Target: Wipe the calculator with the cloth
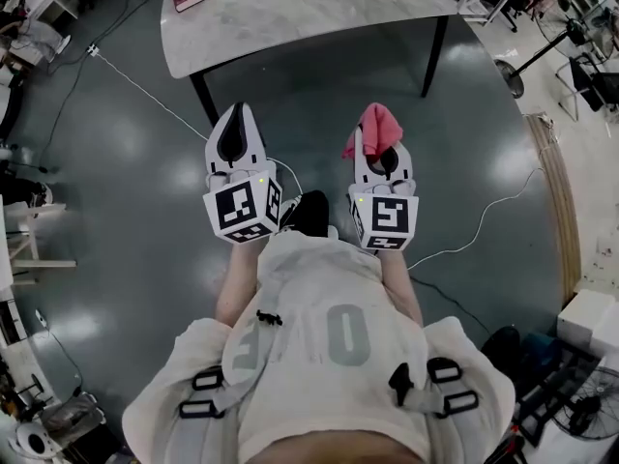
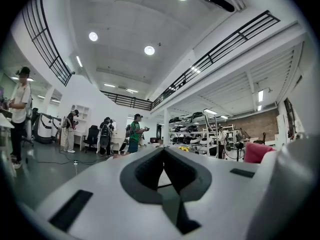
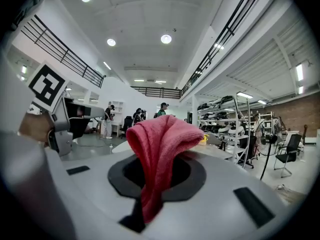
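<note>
The left tool and the right tool are held level and side by side, short of the near edge of the tabletop and pointing toward it. The left tool's jaws are pressed together with nothing between them. The right tool's jaws are clamped on a pink cloth that bunches up out of them. Bare forearms run back to the body, and the hands seem hidden behind the tools.
</note>
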Motion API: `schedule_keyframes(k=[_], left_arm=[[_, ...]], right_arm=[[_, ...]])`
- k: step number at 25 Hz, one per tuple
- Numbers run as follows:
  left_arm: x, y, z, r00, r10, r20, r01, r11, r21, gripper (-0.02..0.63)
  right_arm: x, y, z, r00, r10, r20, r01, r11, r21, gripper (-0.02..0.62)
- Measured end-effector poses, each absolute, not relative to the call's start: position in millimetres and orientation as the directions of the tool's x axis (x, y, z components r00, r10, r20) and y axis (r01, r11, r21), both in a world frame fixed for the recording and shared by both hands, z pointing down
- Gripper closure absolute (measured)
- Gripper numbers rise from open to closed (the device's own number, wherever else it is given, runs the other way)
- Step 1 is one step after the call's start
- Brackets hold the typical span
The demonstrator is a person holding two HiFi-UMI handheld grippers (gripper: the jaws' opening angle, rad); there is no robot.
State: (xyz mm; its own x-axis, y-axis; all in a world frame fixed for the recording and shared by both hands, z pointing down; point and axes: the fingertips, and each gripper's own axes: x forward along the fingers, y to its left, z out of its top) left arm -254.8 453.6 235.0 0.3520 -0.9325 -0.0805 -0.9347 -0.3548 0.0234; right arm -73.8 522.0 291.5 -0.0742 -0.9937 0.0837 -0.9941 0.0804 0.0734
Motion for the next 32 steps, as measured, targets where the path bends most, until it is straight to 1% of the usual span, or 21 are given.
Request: schedule_keyframes(k=[3,7,12,17,23,32], left_arm=[[-266.1,439.9,236.7,0.328,-0.941,-0.085,-0.941,-0.333,0.057,0.585],[-263.2,418.4,233.2,0.345,-0.927,-0.151,-0.924,-0.363,0.119,0.585],[-232.5,366.1,223.6,0.376,-0.912,-0.166,-0.916,-0.393,0.084,0.584],[-197.3,320.4,203.3,0.391,-0.896,-0.212,-0.902,-0.418,0.102,0.584],[-161.3,259.7,198.8,0.439,-0.880,-0.183,-0.885,-0.458,0.078,0.584],[-111.3,131.8,186.0,0.521,-0.840,-0.153,-0.846,-0.532,0.041,0.584]], right_arm=[[-75.8,516.1,294.7,-0.073,-0.993,0.096,-0.993,0.081,0.085,0.541],[-63.8,499.3,299.8,-0.058,-0.993,0.100,-0.990,0.070,0.121,0.541],[-33.3,465.5,286.2,-0.022,-0.997,0.069,-0.983,0.034,0.182,0.540],[-2.0,430.3,273.6,0.000,-0.999,0.049,-0.965,0.013,0.261,0.540],[18.2,370.4,264.8,0.001,-0.998,0.058,-0.967,0.014,0.253,0.540],[52.3,247.6,257.2,0.038,-0.993,0.114,-0.978,-0.014,0.206,0.540]])
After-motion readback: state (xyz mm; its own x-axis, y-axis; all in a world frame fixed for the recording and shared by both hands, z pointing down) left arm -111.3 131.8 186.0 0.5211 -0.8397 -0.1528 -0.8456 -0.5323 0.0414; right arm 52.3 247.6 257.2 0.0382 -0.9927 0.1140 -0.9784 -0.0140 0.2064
